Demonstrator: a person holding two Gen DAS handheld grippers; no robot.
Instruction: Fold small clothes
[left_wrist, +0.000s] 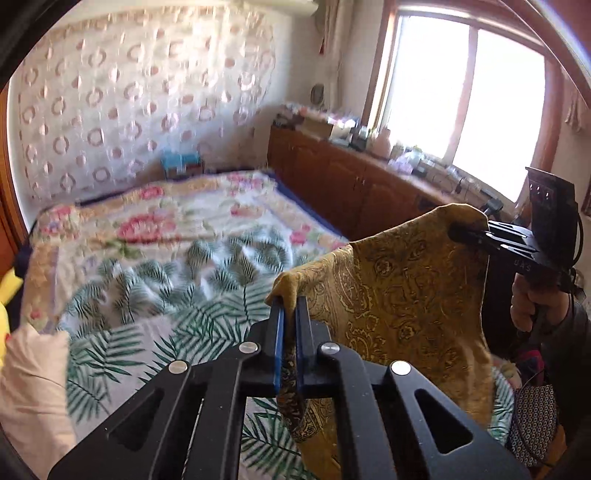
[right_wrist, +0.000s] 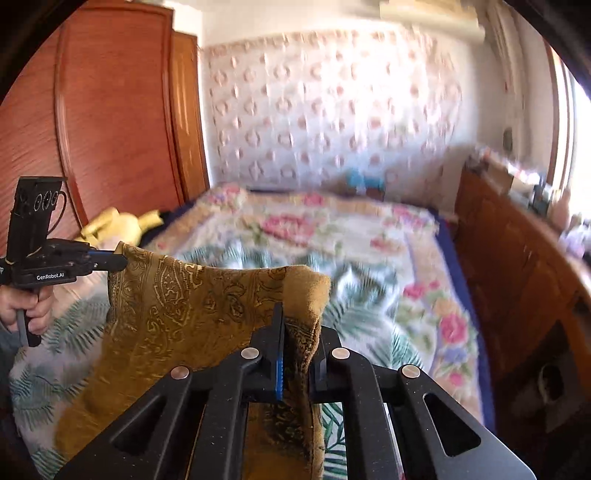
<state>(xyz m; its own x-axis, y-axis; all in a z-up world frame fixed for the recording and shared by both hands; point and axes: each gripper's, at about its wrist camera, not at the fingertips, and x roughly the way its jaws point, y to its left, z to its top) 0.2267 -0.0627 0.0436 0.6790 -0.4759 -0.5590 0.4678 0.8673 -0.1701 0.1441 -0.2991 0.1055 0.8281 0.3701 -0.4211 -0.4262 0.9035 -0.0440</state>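
Hanging in the air above the bed (left_wrist: 155, 258), the mustard paisley cloth (left_wrist: 406, 280) is stretched by its top edge: left gripper (left_wrist: 290, 306) pinches the 9 o'clock corner, right gripper (right_wrist: 295, 314) the 3 o'clock corner, both jaws closed on fabric.

bed (left_wrist: 155, 236) — floral blanket (right_wrist: 295, 225), leaf-print sheet (left_wrist: 177, 314)

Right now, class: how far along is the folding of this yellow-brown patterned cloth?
Done: the cloth is picked up. The left claw and right claw each pinch a top corner, so it hangs spread above the bed. In hand: holding it open. Left: no fold shows yet; all the folding and laying down remains.
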